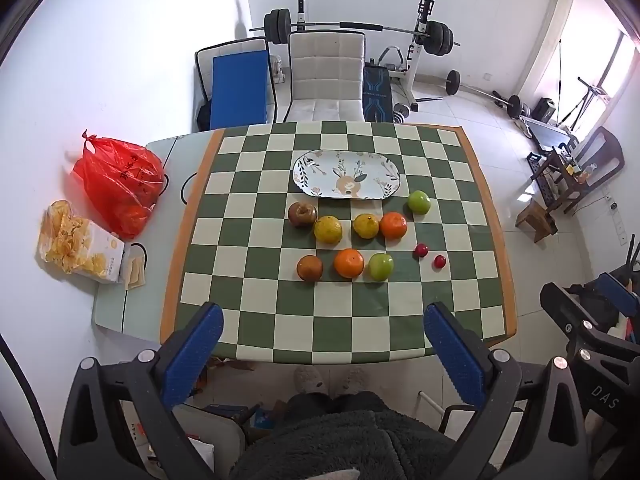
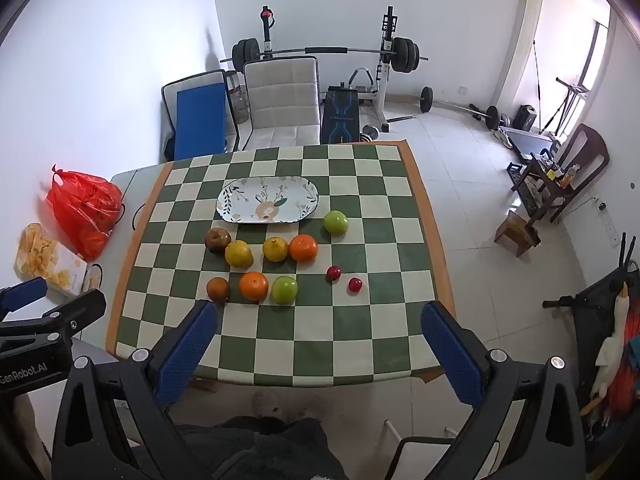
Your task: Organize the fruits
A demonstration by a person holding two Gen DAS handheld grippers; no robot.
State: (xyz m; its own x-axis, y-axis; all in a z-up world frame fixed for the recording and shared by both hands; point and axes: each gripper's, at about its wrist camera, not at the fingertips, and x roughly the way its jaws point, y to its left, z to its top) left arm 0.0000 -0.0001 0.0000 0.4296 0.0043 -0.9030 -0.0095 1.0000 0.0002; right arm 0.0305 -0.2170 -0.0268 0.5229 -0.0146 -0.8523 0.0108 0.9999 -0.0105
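Observation:
An empty oval floral plate [image 1: 346, 175] [image 2: 268, 199] lies on the checkered tablecloth. In front of it lie several fruits: two green apples [image 1: 419, 201] [image 1: 381, 266], two oranges [image 1: 393, 225] [image 1: 349, 263], two yellow citrus [image 1: 328, 229] [image 1: 366, 225], two brown fruits [image 1: 302, 214] [image 1: 309, 267] and two small red fruits [image 1: 421, 250] [image 1: 439, 261]. My left gripper [image 1: 324, 320] is open and empty, high above the table's near edge. My right gripper [image 2: 318, 318] is open and empty, also above the near edge. The fruits show in the right wrist view too, such as a green apple [image 2: 335, 222].
A red plastic bag [image 1: 120, 184] and a chip box [image 1: 80, 248] sit on the table's left part. A white chair [image 1: 326, 76] stands behind the table, with gym equipment beyond. The person's legs are below the near edge. The left gripper's body [image 2: 36, 332] shows at left.

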